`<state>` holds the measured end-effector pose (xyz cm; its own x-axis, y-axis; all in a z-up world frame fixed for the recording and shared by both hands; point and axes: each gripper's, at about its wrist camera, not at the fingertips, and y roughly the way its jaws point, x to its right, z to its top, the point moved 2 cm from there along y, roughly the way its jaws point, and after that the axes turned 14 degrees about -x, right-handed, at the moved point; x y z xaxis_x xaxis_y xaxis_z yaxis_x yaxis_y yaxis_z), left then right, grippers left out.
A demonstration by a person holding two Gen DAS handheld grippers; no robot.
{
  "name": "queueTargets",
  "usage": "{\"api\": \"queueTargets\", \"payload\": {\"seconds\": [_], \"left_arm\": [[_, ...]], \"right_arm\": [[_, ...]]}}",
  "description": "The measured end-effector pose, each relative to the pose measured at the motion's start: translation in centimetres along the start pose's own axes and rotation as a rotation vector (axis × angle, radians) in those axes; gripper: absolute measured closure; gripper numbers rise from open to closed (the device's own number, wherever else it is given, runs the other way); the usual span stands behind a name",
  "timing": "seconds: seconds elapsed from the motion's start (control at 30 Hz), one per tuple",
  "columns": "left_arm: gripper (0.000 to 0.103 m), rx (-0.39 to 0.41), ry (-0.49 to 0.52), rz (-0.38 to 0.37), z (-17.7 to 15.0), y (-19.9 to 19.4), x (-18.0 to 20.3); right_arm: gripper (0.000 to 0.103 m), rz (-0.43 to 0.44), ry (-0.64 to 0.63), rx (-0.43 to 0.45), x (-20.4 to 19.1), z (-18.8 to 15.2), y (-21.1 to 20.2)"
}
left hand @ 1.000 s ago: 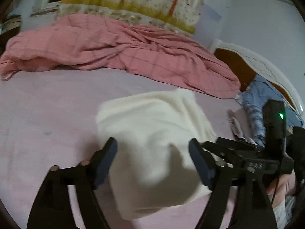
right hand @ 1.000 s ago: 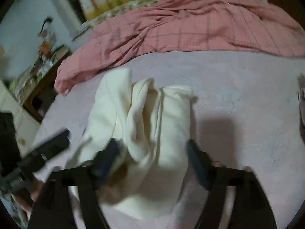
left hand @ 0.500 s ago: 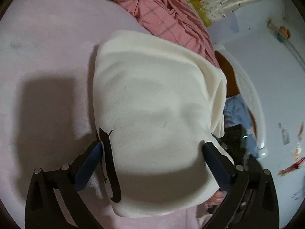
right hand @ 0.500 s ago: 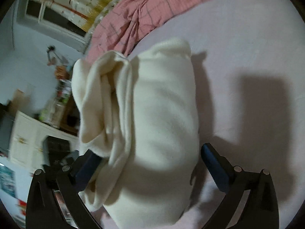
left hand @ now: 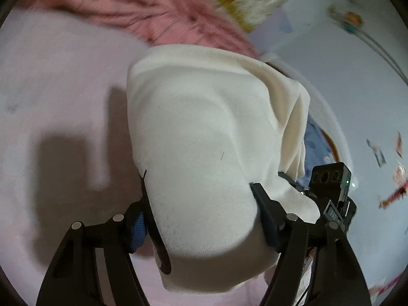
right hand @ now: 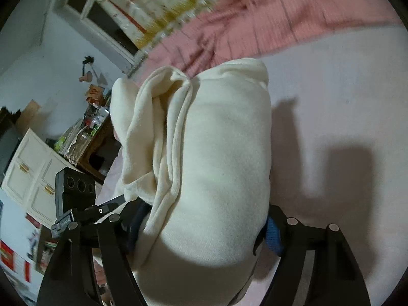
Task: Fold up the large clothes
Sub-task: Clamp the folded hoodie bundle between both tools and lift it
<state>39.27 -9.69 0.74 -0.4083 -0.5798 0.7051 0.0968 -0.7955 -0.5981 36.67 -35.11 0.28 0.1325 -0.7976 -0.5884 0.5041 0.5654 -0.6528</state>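
While a pale pink bedsheet (left hand: 63,97) fills most of both views, a rumpled pink plaid blanket (left hand: 153,7) lies across its far side, blurred in each picture. On the sheet, in the middle and close to both cameras, sits the folded cream garment (left hand: 199,132), a thick bundle.

Only the right wrist view shows the bundle's loose layered edges, folds gathered along its left side (right hand: 163,137), along with a white cabinet (right hand: 28,173) and a cluttered wooden stand (right hand: 94,132) by the wall. Only the left wrist view shows the smooth broad face of the fold, a blue cloth (left hand: 315,142) beyond it, and a thin dark strip (left hand: 155,232) lying against the bundle's near left edge.

The left gripper (left hand: 201,219) straddles the bundle's near end, its jaws closing with the cloth between them; the pads meet the fabric on both sides. The right gripper (right hand: 204,227) does likewise at its end, jaws closing and pressed into the cream cloth. Each view catches the other gripper's black body at its edge.
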Motion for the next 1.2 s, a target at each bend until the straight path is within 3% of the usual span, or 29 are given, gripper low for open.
{"api": "queueTargets", "payload": {"seconds": [0.2, 0.4, 0.57, 0.7, 0.83, 0.93, 1.0, 1.07, 1.1, 1.13, 1.2], "left_arm": [[0.031, 0.038, 0.131, -0.078, 0.3, -2.0, 6.4], [0.031, 0.031, 0.257, -0.092, 1.2, -1.1, 14.4], [0.031, -0.015, 0.365, -0.153, 3.0, 3.2, 22.4], [0.031, -0.016, 0.460, -0.224, 5.6, 9.1, 29.8], [0.031, -0.054, 0.534, -0.271, 7.6, 16.3, 35.5], [0.031, -0.119, 0.548, -0.296, 9.2, 22.8, 37.2], [0.030, -0.175, 0.514, -0.302, 9.6, 28.2, 36.3], [0.027, -0.226, 0.473, -0.262, 9.3, 33.5, 34.3], [0.023, -0.245, 0.427, -0.252, 9.1, 36.6, 32.3], [0.022, -0.252, 0.404, -0.276, 8.7, 38.3, 31.1], [0.013, -0.254, 0.358, -0.414, 8.4, 39.4, 29.3]], "right_arm": [[0.025, -0.073, -0.068, 0.136, -3.7, -0.3, -7.9], [0.025, -0.064, -0.055, 0.233, -3.0, -1.0, -15.8], [0.025, -0.123, -0.023, 0.335, -0.6, -1.8, -24.2], [0.024, -0.192, 0.009, 0.453, 2.9, -2.2, -32.0], [0.023, -0.235, 0.063, 0.560, 9.4, -1.9, -38.4], [0.023, -0.275, 0.131, 0.597, 14.9, -2.3, -41.0], [0.022, -0.279, 0.196, 0.601, 19.5, -2.9, -41.4], [0.021, -0.282, 0.267, 0.575, 24.2, -2.9, -39.7], [0.021, -0.267, 0.336, 0.535, 28.5, -3.2, -38.0], [0.020, -0.236, 0.378, 0.521, 31.7, -3.8, -37.0], [0.012, -0.122, 0.393, 0.557, 35.5, -4.9, -35.9]]}}
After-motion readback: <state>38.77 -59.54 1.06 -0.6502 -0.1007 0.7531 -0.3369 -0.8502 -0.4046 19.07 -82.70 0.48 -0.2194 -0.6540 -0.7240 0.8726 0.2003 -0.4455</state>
